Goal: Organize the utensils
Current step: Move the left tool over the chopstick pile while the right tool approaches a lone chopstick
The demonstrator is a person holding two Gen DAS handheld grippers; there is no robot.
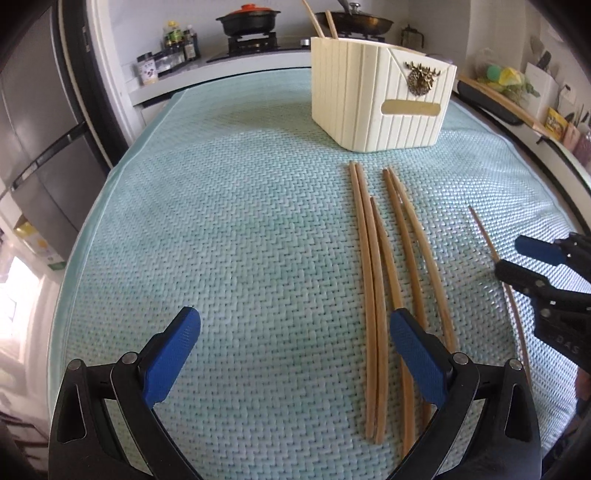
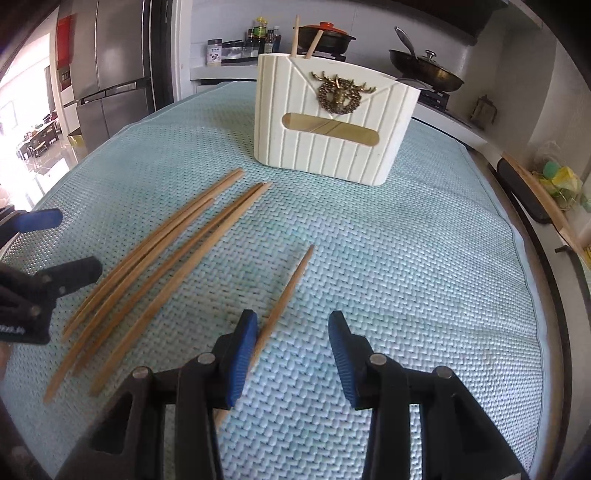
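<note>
Several wooden chopsticks [image 1: 373, 280] lie side by side on a pale green woven mat [image 1: 240, 229]; they also show in the right wrist view [image 2: 155, 266]. One single chopstick [image 2: 286, 295] lies apart to their right, also seen in the left wrist view [image 1: 487, 240]. A cream ribbed utensil holder [image 1: 380, 92] with a brass deer emblem stands behind, with two chopsticks upright in it [image 2: 325, 122]. My left gripper [image 1: 295, 332] is open and empty, its right finger over the chopstick group. My right gripper [image 2: 293, 332] is open, its left finger beside the single chopstick.
A stove with a black pot [image 1: 247, 22] and a pan [image 2: 428, 70] stands behind the mat. Bottles and jars [image 1: 173, 48] stand at the back left. A steel fridge [image 2: 110, 66] is at the left. A dark tray edge [image 2: 524, 192] lies at the right.
</note>
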